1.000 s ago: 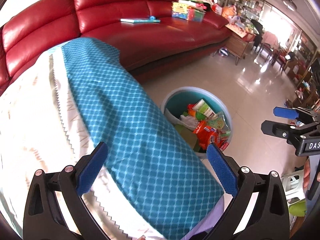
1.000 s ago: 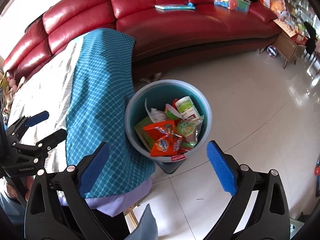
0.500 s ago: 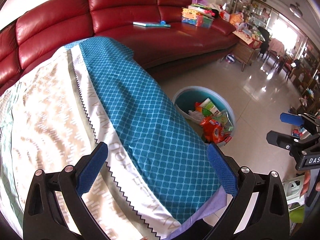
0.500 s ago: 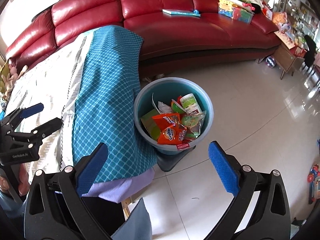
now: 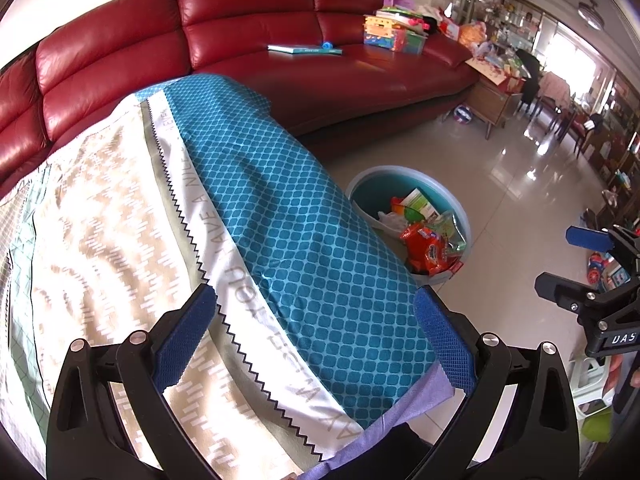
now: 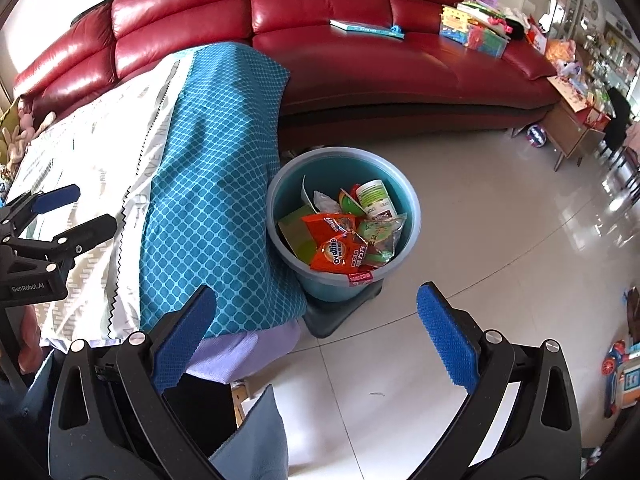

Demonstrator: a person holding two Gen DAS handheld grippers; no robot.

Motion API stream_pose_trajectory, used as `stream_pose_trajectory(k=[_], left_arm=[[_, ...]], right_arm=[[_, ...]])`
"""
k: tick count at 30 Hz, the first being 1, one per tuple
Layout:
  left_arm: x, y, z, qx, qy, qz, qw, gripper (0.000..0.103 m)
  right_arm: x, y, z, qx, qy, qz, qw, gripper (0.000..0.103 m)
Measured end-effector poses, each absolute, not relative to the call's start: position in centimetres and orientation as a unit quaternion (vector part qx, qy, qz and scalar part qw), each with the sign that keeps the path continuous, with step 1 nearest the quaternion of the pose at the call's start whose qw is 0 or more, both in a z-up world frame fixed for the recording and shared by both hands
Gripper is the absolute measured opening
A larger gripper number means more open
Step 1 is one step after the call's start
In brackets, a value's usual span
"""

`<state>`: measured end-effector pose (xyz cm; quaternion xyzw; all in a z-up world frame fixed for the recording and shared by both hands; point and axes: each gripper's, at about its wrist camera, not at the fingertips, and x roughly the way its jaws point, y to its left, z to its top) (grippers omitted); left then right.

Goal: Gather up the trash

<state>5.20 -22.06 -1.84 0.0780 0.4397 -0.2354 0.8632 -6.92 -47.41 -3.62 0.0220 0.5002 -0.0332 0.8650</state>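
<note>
A teal bin stands on the tiled floor beside a cloth-covered table. It holds wrappers, an orange Ovaltine packet and a white-and-green container. My left gripper hovers open above the tablecloth with nothing between its blue pads. My right gripper hangs open over the floor, just near of the bin, and is empty. Each gripper also shows at the edge of the other's view.
A long red sofa runs behind the table and bin, with a book and toy boxes on it. A wooden side table stands at the right. Toys lie on the floor at the right edge.
Both grippers have pulled back and up from the bin. The bin now looks smaller and farther, and more of the tablecloth shows in the left view. Both stay open and empty.
</note>
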Motion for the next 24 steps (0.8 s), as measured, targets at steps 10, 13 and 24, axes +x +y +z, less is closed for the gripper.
stream_pose_trajectory(k=[10,13,24], left_arm=[[5.1,-21.9,-1.9,0.076,0.441,-0.232,0.864,0.099],[5.4,-21.7,-2.0,0.073,0.443,-0.228,0.864,0.099],[6.3,-21.2,-2.5,0.069,0.444,-0.221,0.865,0.099]], right_arm=[[-6.5,-47.7,-4.0,0.026,0.506,-0.034,0.861,0.096],[-6.3,-47.6,-4.2,0.025,0.511,-0.033,0.859,0.096],[-5.8,-47.4,-4.7,0.026,0.515,-0.03,0.856,0.096]])
